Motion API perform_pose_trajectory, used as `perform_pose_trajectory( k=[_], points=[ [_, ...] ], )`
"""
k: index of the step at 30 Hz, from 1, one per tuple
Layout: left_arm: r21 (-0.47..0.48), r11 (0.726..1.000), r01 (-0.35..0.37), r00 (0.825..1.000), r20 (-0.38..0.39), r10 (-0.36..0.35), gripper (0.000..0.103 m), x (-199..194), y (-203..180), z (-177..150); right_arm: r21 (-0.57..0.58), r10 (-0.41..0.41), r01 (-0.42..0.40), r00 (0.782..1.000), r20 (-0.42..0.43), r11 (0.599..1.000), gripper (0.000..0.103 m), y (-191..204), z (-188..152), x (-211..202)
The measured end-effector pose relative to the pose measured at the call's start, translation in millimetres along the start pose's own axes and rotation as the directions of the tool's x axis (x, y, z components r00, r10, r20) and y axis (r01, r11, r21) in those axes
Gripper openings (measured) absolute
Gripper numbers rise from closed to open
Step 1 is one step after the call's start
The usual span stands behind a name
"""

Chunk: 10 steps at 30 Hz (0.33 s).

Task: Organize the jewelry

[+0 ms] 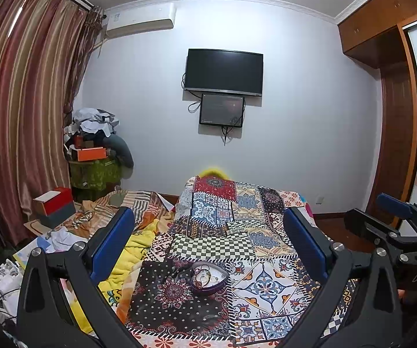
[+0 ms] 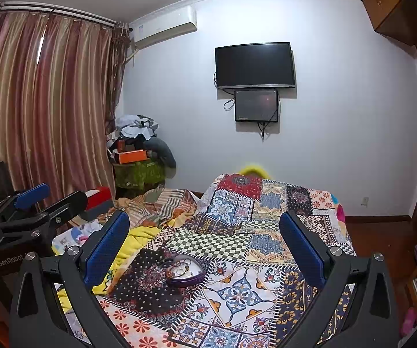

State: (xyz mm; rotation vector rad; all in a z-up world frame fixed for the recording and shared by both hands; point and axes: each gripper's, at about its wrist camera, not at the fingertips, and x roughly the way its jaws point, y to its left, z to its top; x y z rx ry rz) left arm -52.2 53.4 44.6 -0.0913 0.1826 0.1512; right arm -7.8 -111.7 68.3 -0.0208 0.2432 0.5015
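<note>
Both grippers, left gripper [image 1: 208,229] and right gripper [image 2: 204,229], hang spread wide and empty above the patchwork quilt [image 1: 266,284], heart-shaped jewelry box [image 1: 209,277] sitting open between them with pieces inside — sorting looks unstarted.

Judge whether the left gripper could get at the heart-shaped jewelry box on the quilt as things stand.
Probably yes. The left gripper is open, empty and pointed at the heart-shaped jewelry box, which sits lidless on the patchwork quilt with nothing between them.
</note>
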Motion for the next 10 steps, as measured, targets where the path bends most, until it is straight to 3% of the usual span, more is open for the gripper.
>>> perform_pose_trajectory(
  k=[10],
  points=[
    [0.002, 1.000, 0.007, 1.000, -0.006, -0.007, 0.103, 4.4, 2.4, -3.0, 0.002, -0.001, 0.001, 1.000, -0.013, 1.000, 0.103, -0.2, -2.0, 5.7]
  ],
)
